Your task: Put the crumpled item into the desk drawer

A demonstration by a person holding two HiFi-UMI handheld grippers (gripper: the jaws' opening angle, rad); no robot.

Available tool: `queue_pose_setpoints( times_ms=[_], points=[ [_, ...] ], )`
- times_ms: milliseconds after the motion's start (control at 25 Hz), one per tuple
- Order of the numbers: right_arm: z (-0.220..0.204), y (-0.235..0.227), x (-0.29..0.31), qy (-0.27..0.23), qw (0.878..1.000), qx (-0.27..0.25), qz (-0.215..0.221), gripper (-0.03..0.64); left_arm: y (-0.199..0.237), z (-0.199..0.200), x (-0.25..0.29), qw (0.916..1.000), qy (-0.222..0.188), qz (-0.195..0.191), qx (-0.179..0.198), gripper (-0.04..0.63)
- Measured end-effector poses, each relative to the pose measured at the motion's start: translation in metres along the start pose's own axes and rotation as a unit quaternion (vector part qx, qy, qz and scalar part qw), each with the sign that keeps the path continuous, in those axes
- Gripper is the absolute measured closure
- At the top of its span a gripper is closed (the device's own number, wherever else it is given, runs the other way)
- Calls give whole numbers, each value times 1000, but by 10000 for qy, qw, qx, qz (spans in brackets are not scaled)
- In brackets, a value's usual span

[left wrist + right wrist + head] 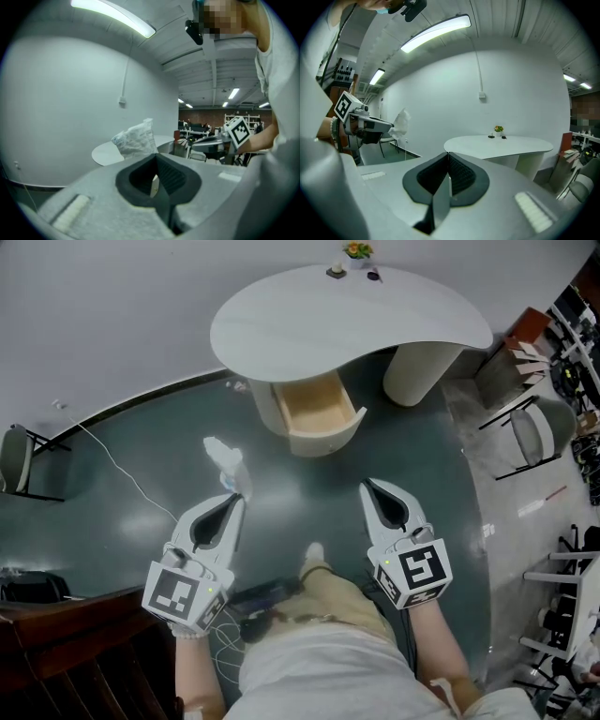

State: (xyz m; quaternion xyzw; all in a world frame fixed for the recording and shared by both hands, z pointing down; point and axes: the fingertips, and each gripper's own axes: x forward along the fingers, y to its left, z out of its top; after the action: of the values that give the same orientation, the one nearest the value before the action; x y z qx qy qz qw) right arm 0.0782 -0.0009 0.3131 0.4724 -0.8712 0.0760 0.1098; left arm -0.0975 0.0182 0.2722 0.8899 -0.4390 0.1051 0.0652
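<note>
"Where is the crumpled item [225, 460]?"

"It is white. The left gripper [241, 495] has its jaws closed on it and holds it up over the dark floor [422, 442]. It is well apart from the desk [281, 324]."

"What about the right gripper [366, 486]?"

"Its jaws are pressed together with nothing between them. It hangs beside the left one."

"Is the drawer [314, 409] open?"

"Yes. It sticks out under the near edge of the desk, and its pale wood inside shows. A little plant [357, 251] stands at the desk's far edge."
</note>
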Motion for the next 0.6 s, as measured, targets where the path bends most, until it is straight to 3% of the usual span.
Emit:
queue_pose_setpoints(
  times_ms=[600],
  points=[
    [5, -47, 30, 26, 9999, 96, -120, 612, 14, 11, 56, 9998, 56, -110, 125, 597]
  ],
)
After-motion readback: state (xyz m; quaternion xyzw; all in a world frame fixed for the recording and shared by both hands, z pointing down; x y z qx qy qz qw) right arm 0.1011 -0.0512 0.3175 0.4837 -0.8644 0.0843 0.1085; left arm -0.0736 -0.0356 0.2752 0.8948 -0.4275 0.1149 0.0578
